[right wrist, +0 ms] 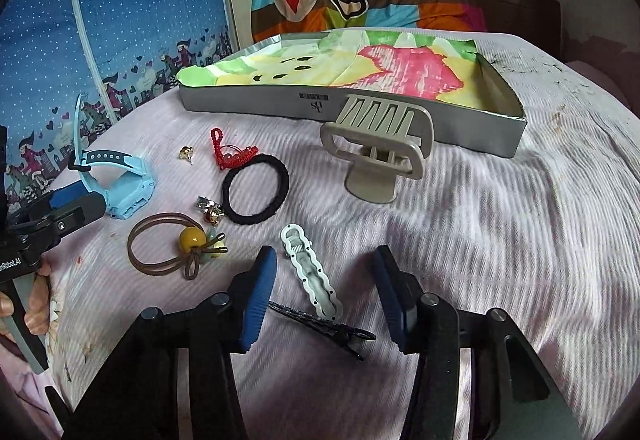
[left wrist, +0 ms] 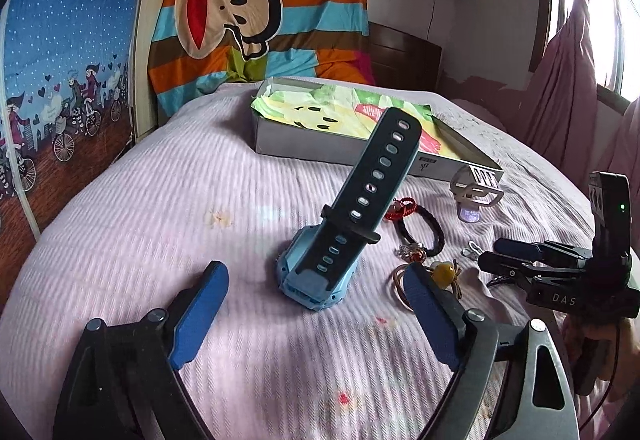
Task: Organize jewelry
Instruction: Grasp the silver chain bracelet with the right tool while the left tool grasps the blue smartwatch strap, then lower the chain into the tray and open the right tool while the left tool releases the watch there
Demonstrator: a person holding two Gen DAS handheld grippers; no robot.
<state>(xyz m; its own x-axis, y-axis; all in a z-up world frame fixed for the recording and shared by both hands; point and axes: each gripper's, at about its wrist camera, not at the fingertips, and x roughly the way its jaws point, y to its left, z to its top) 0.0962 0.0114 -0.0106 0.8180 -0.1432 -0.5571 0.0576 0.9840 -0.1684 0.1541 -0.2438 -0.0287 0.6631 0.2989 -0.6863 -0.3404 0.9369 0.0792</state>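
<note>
blue pads of the left gripper stand wide around the watch, whose strap points up and away toward the box. right gripper gapes over a white clip lying lengthwise between its fingers.

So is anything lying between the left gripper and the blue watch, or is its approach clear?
Nothing visible blocks it. The left gripper is open, and the blue watch sits on the bedspread directly ahead between its fingers. The brown hair tie lies just off beside the gripper's right finger, not in the path.
</note>
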